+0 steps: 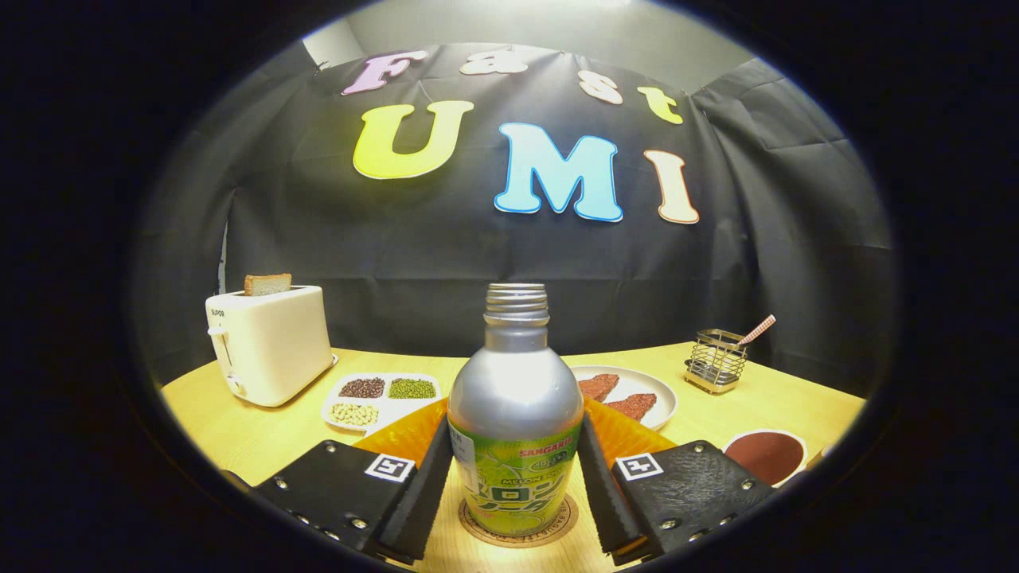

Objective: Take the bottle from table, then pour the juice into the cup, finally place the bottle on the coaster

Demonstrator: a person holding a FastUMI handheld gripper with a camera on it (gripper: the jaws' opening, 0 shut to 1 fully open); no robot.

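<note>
Level gripper point(516, 485), fingers spread just clear of the upright bottle point(515, 422) on the coaster point(521, 535).

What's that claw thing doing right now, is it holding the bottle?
Gripper: fingers on either side of the bottle, which stands on the coaster; whether both fingers press it cannot be told.

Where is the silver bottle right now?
In the gripper view the bottle stands upright on the round coaster, between the gripper fingers, with the plate just behind it.
</note>
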